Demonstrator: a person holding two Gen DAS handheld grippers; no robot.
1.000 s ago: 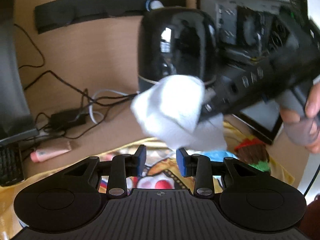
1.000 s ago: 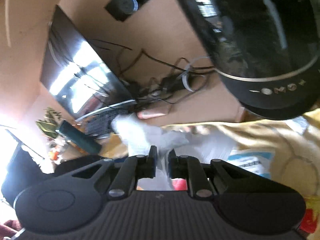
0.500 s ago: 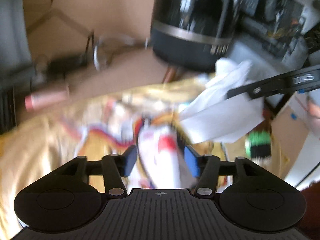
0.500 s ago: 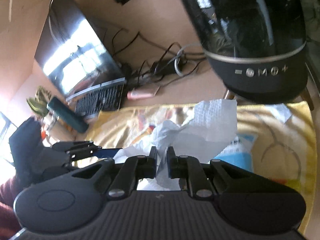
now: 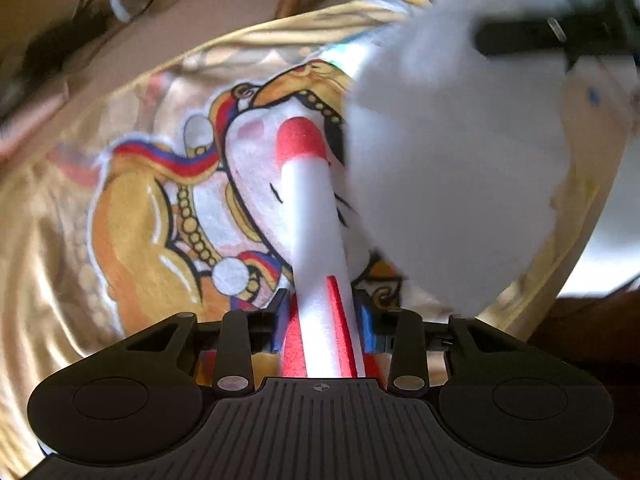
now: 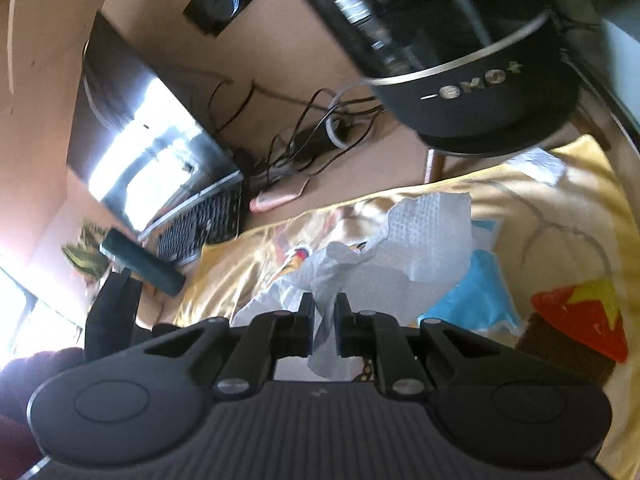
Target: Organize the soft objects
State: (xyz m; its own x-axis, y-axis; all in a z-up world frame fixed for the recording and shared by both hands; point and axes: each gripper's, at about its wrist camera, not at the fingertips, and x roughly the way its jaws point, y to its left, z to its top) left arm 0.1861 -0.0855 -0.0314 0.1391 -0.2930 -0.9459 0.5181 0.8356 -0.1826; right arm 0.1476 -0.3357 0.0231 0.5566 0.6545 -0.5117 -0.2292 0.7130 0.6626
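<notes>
White tissue [image 6: 404, 248] hangs pinched in the right gripper [image 6: 323, 330] above the yellow cloth [image 6: 560, 216]. Left gripper [image 5: 323, 326] brackets a foam rocket [image 5: 316, 240]; grip uncertain. Sorting unfinished; knitted toy [image 6: 572, 328] remains loose.

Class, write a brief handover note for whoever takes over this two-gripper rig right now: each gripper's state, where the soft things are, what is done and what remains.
Left gripper: fingers around a white foam rocket with a red tip; full grip unclear.
Right gripper: shut on a crumpled white paper towel, held above the yellow printed cloth.
On the cloth: a blue packet and a knitted cupcake toy with a red top.
Done: both items reached, nothing sorted.
Left: place both, then the packet and toy.
</notes>
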